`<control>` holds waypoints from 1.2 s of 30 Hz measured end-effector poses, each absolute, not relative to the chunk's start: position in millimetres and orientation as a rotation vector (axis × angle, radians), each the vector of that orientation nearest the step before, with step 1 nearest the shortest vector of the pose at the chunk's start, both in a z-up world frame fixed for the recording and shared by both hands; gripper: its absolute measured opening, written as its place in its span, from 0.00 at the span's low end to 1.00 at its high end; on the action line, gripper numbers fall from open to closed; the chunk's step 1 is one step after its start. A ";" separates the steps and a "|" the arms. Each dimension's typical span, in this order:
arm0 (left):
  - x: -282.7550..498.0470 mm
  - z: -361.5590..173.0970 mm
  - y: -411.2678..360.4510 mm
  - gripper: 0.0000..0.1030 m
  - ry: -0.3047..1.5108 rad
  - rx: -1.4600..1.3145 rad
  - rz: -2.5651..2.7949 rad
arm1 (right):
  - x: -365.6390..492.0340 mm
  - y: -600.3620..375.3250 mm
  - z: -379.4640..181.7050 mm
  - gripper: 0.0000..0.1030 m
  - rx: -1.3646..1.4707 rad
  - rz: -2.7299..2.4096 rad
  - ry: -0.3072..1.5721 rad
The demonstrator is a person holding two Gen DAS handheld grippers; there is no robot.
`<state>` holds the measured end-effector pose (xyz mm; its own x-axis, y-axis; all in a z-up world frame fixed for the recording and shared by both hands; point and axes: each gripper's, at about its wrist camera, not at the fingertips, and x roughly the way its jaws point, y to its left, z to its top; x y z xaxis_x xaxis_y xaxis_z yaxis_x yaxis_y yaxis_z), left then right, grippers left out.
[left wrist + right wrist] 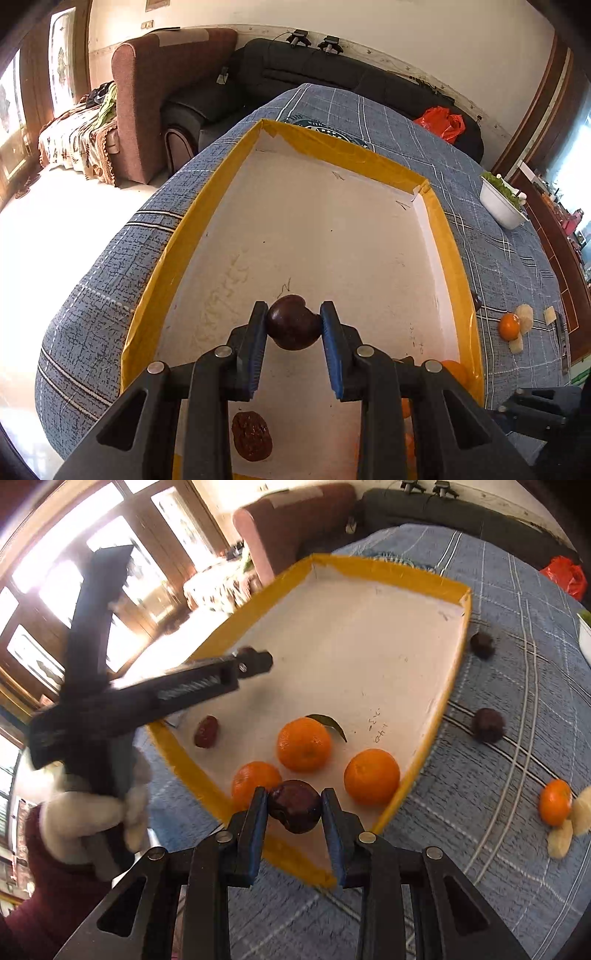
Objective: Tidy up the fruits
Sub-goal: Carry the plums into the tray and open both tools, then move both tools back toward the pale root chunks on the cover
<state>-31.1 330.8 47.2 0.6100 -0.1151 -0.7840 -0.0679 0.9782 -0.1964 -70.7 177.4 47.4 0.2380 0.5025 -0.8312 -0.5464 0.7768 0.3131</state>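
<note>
A white tray with a yellow rim (443,236) (454,675) lies on the blue checked tablecloth. My left gripper (293,325) is shut on a dark plum (291,326) above the tray floor. My right gripper (294,806) is shut on another dark plum (295,805) over the tray's near corner. Three oranges (303,744) (371,776) (255,781) and a wrinkled red date (207,731) (252,435) lie in the tray. Two dark plums (487,725) (482,645) and an orange (554,801) (509,325) lie on the cloth to the right.
The left gripper's body and gloved hand (92,812) reach over the tray's left side. Pale peel pieces (561,842) lie by the loose orange. A white bowl of greens (502,201) stands at the right. A red bag (441,123) and sofas lie beyond the table.
</note>
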 end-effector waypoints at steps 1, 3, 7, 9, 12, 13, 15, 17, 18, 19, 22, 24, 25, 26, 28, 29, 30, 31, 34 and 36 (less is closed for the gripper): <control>-30.5 47.6 331.0 0.27 0.916 -0.215 -0.028 | -64.3 180.8 46.2 0.32 -0.030 0.729 1.127; -27.4 48.0 331.2 0.27 0.919 -0.216 -0.027 | -51.2 184.8 50.4 0.32 -0.004 0.726 1.128; -25.5 48.7 337.6 0.30 0.921 -0.254 -0.013 | -30.5 194.0 57.9 0.34 -0.049 0.651 1.078; -29.9 52.4 345.2 0.43 0.907 -0.297 -0.020 | -25.8 189.0 61.8 0.37 -0.015 0.662 1.072; -40.7 63.0 354.0 0.59 0.863 -0.328 -0.011 | -30.5 172.8 75.4 0.55 0.042 0.666 1.023; -44.0 66.8 357.0 0.61 0.852 -0.345 -0.009 | -32.0 168.4 79.4 0.57 0.052 0.658 1.003; -50.8 74.2 361.9 0.63 0.829 -0.390 -0.016 | -35.9 160.1 88.7 0.59 0.070 0.645 0.975; -57.8 81.7 363.1 0.66 0.806 -0.416 -0.022 | -39.7 144.5 95.0 0.59 0.104 0.631 0.956; -61.0 84.7 362.9 0.67 0.797 -0.423 -0.027 | -41.5 134.7 97.4 0.59 0.126 0.622 0.947; -65.4 87.9 361.6 0.67 0.786 -0.432 -0.035 | -43.0 124.1 99.6 0.59 0.143 0.614 0.939; -75.5 95.0 354.9 0.72 0.765 -0.455 -0.064 | -46.5 97.4 105.3 0.60 0.177 0.575 0.911; -80.6 97.9 346.8 0.72 0.762 -0.465 -0.089 | -50.2 78.3 107.2 0.61 0.209 0.541 0.896; -82.5 99.2 340.5 0.73 0.762 -0.463 -0.101 | -52.6 65.1 107.7 0.61 0.232 0.523 0.888; -83.7 100.2 333.9 0.74 0.766 -0.459 -0.111 | -54.9 51.8 107.8 0.62 0.252 0.503 0.882; -84.4 101.8 318.6 0.75 0.774 -0.445 -0.136 | -55.8 28.6 106.2 0.63 0.281 0.468 0.874; -84.3 102.4 311.0 0.75 0.778 -0.437 -0.150 | -57.1 15.0 104.5 0.63 0.296 0.446 0.869; -84.2 102.5 303.3 0.75 0.782 -0.427 -0.161 | -56.0 5.1 102.2 0.63 0.305 0.431 0.867; -84.2 102.4 294.6 0.75 0.787 -0.416 -0.174 | -57.7 -7.0 100.1 0.63 0.317 0.411 0.865; -84.9 102.0 268.3 0.75 0.804 -0.382 -0.215 | -63.8 -44.4 90.9 0.63 0.356 0.347 0.864; -84.4 100.4 248.7 0.75 0.815 -0.350 -0.245 | -66.6 -63.7 85.9 0.63 0.380 0.314 0.865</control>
